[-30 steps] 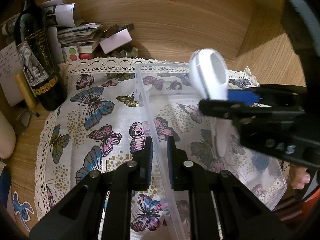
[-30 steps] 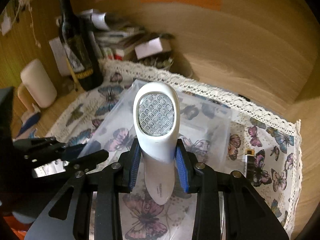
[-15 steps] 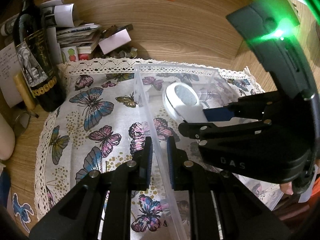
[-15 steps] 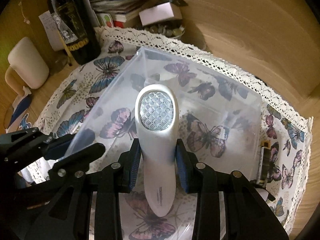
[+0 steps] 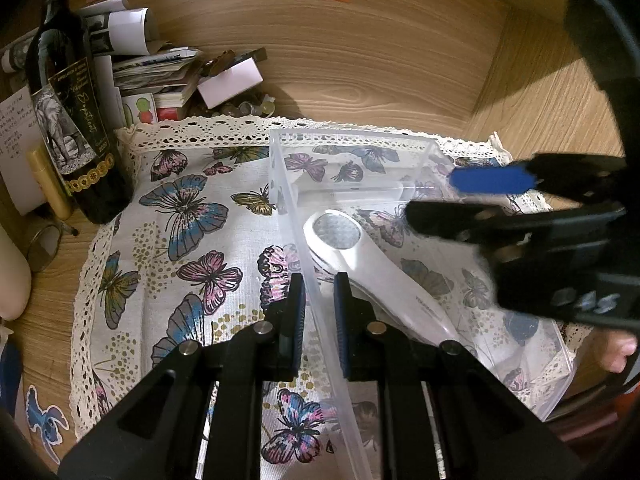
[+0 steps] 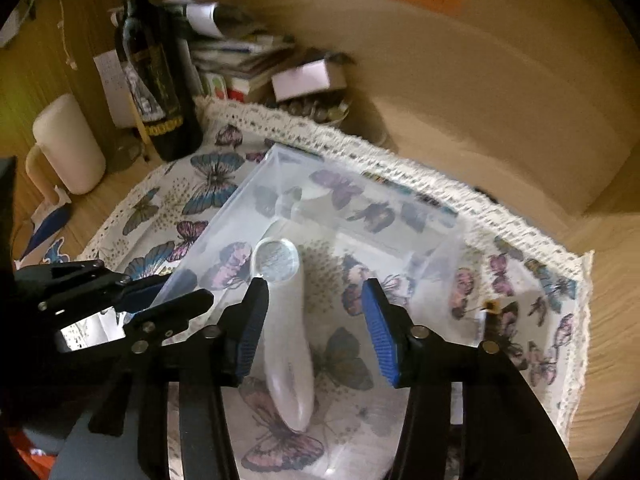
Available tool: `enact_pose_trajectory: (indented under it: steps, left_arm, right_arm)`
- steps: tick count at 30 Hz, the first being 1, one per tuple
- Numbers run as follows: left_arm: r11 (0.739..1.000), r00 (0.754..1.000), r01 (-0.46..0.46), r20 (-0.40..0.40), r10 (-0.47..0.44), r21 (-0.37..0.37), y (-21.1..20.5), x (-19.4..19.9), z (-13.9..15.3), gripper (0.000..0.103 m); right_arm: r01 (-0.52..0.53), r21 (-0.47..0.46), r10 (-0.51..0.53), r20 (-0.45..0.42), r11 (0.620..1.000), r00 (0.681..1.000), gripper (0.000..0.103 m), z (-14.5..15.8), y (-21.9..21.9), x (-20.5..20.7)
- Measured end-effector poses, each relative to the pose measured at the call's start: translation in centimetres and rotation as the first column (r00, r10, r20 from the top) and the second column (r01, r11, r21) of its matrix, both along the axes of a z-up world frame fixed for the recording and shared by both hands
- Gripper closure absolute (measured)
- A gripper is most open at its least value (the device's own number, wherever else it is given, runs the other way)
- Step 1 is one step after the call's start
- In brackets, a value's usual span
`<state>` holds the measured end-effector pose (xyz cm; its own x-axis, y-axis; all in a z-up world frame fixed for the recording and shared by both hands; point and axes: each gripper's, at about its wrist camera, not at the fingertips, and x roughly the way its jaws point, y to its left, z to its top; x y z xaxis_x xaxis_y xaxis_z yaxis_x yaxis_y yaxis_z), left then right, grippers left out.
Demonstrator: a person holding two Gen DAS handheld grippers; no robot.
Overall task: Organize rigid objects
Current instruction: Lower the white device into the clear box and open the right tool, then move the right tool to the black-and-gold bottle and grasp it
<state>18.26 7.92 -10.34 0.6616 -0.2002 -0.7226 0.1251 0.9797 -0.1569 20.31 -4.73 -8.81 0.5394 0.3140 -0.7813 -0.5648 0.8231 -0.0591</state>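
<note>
Lying flat on the floor of the clear bin (image 5: 412, 148), the white device (image 5: 376, 272) rests with its round meshed head toward the far wall and its slim handle toward the near end. It looks like hard, smooth plastic, so I judge it stiff, light and a little slippery. The narrow handle is the best place to take it, because the 2 pads can close on parallel sides there; the wide head with its mesh face seems more delicate and too broad for a sure hold.

The right gripper (image 6: 316, 328) hangs above the handle and points steeply down into the bin. Its jaws are opening, the blue pads stand apart from the device, and nothing is pressed between them, so the device is released.

The left gripper (image 5: 319, 312) is clenched on the bin's left wall, with 1 pad outside and 1 inside. It also points down at a slant and steadies the bin on the butterfly cloth (image 5: 192, 240).

A dark bottle (image 5: 72, 120) and a pile of papers (image 5: 156, 76) stand beyond the cloth, well apart from the bin. A fingertip (image 5: 618, 354) of the person shows at the right edge of the left wrist view.
</note>
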Motion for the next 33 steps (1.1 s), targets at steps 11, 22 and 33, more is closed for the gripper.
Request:
enact_pose_trajectory:
  steps: [11,22,33]
  left_arm:
    - [1.000,1.000,0.000,0.001,0.000,0.011,-0.1,-0.2,0.0,0.089]
    - [1.000,1.000,0.000,-0.001,0.000,0.016,-0.1,-0.2,0.1,0.089]
    - [1.000,1.000,-0.002,-0.005,0.002,0.019,-0.1,-0.3,0.1,0.089]
  right_arm:
    - [0.115,0.054,-0.122,0.162,0.992,0.979,0.041,3.7,-5.7,-1.7]
    - [0.352,0.081,-0.360,0.147,0.933,0.921,0.041,2.0,-14.4,1.1]
    - [0.374,0.049,-0.371,-0.057,0.926,0.927,0.055,-4.3,-16.1,5.6]
